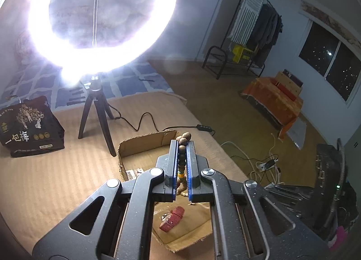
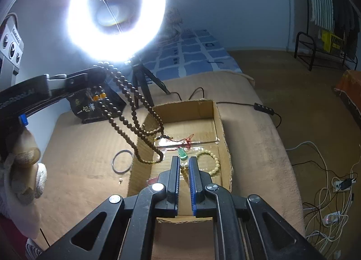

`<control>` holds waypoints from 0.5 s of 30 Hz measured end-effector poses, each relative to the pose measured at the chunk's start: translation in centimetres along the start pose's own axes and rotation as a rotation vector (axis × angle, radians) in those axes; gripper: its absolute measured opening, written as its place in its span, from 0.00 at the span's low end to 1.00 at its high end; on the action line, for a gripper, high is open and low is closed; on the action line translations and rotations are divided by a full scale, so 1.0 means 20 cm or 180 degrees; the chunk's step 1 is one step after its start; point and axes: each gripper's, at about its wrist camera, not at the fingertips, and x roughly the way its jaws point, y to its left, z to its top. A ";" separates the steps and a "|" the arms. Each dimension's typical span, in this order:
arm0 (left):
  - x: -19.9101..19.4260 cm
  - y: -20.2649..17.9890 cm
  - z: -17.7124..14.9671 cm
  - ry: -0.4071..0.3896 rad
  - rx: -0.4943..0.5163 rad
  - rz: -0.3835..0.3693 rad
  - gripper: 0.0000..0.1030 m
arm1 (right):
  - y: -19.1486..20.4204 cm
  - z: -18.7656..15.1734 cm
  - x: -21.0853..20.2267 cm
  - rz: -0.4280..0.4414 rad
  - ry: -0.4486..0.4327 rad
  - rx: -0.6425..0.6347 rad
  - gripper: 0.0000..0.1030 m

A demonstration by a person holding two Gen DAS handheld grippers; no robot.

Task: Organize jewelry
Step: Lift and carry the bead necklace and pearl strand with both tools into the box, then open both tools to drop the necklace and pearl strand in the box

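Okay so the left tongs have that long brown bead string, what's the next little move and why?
Probably lower the left tongs over the cardboard box before letting go: the long brown bead string hangs from them with its lowest loop just inside the box's left wall.

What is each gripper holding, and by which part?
Left gripper: the long brown bead strand, pinched at its upper loop. Right gripper: shut, apparently holding nothing.
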 end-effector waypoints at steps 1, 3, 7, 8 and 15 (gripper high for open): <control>0.02 0.01 0.00 0.0014 -0.0003 0.0015 0.04 | -0.01 0.00 0.02 -0.0007 0.0026 -0.0007 0.05; 0.08 0.03 -0.01 0.0057 -0.0014 0.0064 0.04 | -0.02 -0.01 0.03 -0.0024 0.0057 -0.0022 0.05; 0.17 0.07 -0.03 0.0124 -0.0033 0.0142 0.04 | -0.05 -0.01 0.09 -0.0051 0.0116 -0.0014 0.05; 0.19 0.08 -0.04 0.0142 -0.0037 0.0158 0.04 | -0.06 -0.02 0.10 -0.0056 0.0134 -0.0008 0.05; 0.33 0.11 -0.09 0.0303 0.0019 0.0251 0.04 | -0.11 -0.04 0.18 -0.0063 0.0254 0.0015 0.06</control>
